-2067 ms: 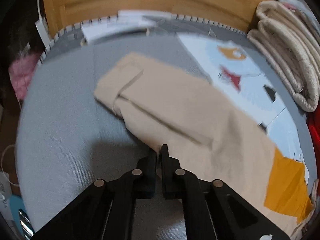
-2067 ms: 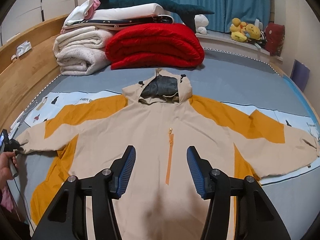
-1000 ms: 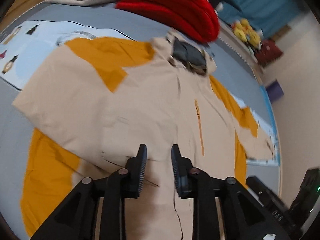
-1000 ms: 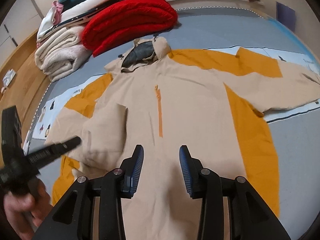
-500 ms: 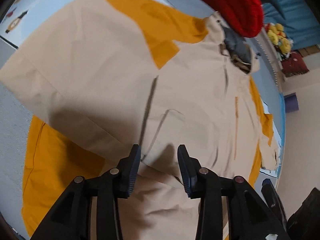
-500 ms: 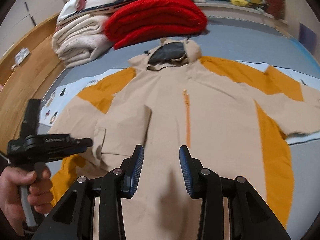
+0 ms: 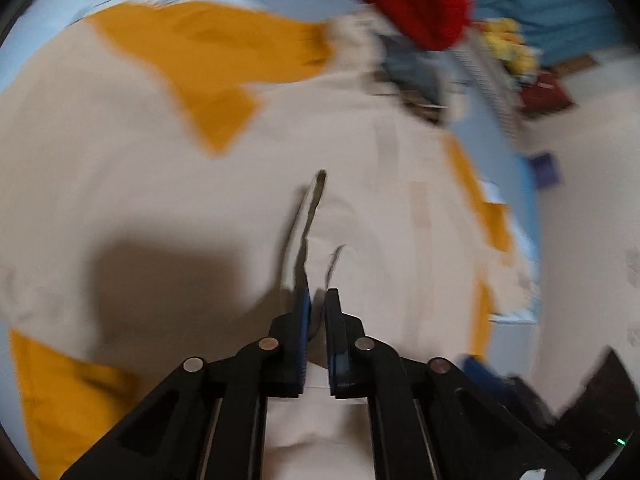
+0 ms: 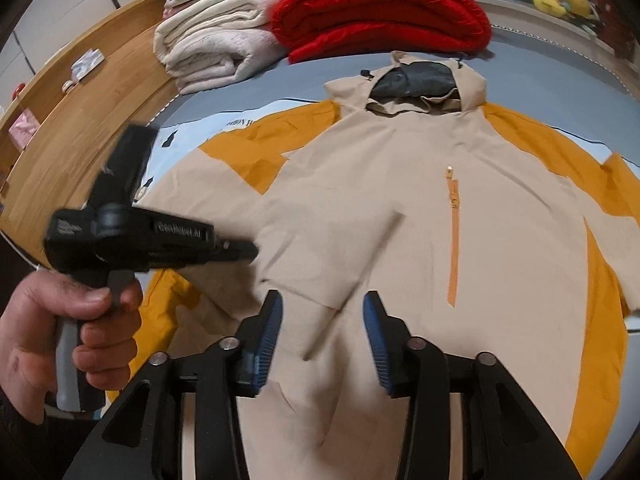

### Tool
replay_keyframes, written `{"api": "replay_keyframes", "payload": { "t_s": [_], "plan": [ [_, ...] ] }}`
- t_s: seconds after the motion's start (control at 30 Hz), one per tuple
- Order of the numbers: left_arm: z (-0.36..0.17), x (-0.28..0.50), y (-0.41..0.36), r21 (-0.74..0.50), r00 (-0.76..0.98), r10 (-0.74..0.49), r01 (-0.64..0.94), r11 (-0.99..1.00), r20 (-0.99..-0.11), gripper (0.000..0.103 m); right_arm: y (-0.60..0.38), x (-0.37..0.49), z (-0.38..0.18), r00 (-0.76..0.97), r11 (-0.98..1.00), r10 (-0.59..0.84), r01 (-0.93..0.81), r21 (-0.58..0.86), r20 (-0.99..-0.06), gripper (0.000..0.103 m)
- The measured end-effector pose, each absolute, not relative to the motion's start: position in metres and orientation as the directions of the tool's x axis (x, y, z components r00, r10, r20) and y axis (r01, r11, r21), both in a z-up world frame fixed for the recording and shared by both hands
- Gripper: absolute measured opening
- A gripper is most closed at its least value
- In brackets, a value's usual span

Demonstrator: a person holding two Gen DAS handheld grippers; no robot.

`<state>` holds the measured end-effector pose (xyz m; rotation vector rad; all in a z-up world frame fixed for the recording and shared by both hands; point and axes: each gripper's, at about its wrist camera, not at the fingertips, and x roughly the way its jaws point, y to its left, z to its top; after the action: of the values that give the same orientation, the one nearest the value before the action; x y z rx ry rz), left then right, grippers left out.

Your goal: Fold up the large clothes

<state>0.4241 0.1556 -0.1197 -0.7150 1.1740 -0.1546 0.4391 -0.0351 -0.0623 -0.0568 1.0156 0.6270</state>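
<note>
Mid-fold: jacket (image 8: 420, 216) spread face-up on the bed (image 8: 540, 80), one sleeve already laid over the chest. Left gripper (image 7: 316, 300) closed, possibly pinching the sleeve's cuff edge; blurred. Right gripper (image 8: 322, 320) opening, empty, over the hem. Next: fold the far sleeve in. Only right view shows hood (image 8: 416, 84).

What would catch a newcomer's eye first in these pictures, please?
A beige and orange hooded jacket lies spread front-up across the grey bed, one sleeve already folded over its chest. Behind its hood sits a bright red folded blanket. At the lower left, a hand points the left gripper at the folded sleeve.
</note>
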Motion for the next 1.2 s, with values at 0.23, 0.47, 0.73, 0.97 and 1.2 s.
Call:
{"api": "replay_keyframes", "payload": {
  "t_s": [0.23,0.47,0.73,0.97,1.2],
  "plan": [
    [-0.086,0.424,0.107,-0.707,0.405,-0.649,0.006,0.707,-0.644,0.004,-0.032,0.435,-0.068,0.338,0.811,0.471,-0.53,0.249,-0.815,0.051],
    [-0.075,0.42,0.095,-0.718,0.391,-0.676,0.055,0.694,-0.624,0.004,-0.042,0.44,-0.078,0.351,0.862,0.406,-0.454,0.227,-0.844,0.051],
    [-0.067,0.421,0.128,-0.594,0.508,-0.482,-0.075,0.801,-0.714,0.004,-0.067,0.457,-0.093,0.324,0.927,0.324,-0.296,0.23,-0.889,0.051],
    [-0.055,0.409,0.192,-0.341,0.6,-0.052,-0.379,0.86,-0.798,0.005,-0.103,0.477,-0.098,0.324,0.95,0.312,-0.141,0.28,-0.893,0.014],
    [-0.06,0.402,0.24,-0.363,0.607,0.033,-0.517,0.775,-0.794,0.005,-0.165,0.516,-0.035,0.575,0.969,0.242,-0.107,0.221,-0.782,0.01]
  ]
}}
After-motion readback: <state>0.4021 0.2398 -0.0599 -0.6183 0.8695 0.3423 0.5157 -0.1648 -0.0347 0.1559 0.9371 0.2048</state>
